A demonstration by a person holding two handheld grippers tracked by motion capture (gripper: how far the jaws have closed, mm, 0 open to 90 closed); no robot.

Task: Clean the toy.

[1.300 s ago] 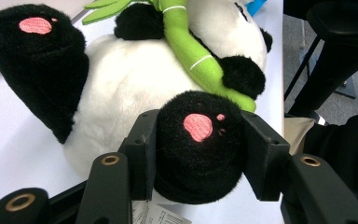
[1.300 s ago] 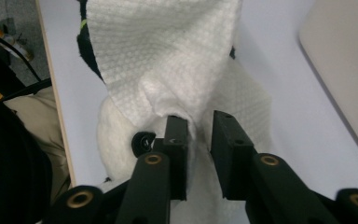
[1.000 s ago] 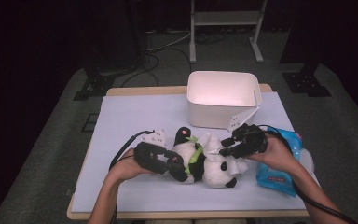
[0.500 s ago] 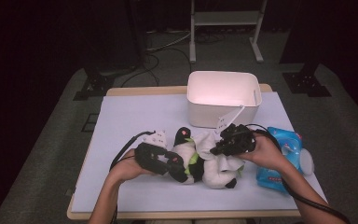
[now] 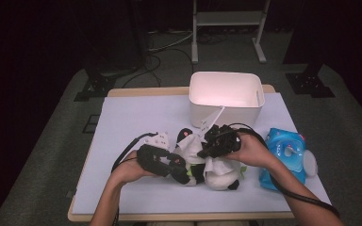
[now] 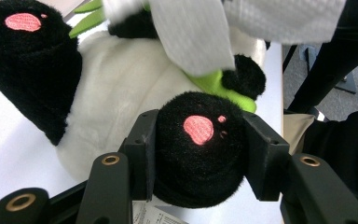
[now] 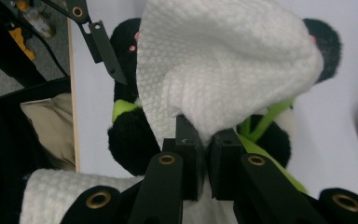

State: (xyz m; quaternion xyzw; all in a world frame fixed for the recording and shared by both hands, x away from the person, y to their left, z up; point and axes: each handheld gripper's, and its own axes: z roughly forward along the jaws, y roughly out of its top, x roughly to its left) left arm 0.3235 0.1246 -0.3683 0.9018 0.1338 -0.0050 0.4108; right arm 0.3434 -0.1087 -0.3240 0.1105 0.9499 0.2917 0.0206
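Observation:
A black-and-white panda plush [image 5: 220, 180] lies on the table in front of me. My left gripper [image 5: 181, 172] is shut on one black foot with a pink paw mark [image 6: 196, 164], and both pads press into the fur. My right gripper [image 5: 207, 151] hangs over the panda's body; its jaws have just been closing and are now shut on a white wipe [image 7: 223, 60]. The wipe [image 5: 215, 165] drapes down onto the plush. In the left gripper view the wipe [image 6: 191, 37] hangs above the panda's white belly [image 6: 116, 93].
A white bin [image 5: 226, 111] stands open behind the panda. At the right, a blue wipe pack [image 5: 285, 153] lies next to a white round lid [image 5: 310, 163]. The light table cover [image 5: 132, 117] is bare at the left and back left.
My right gripper has moved left from beside the blue pack to above the panda, carrying the white wipe. The left gripper and the foot it holds have stayed still.

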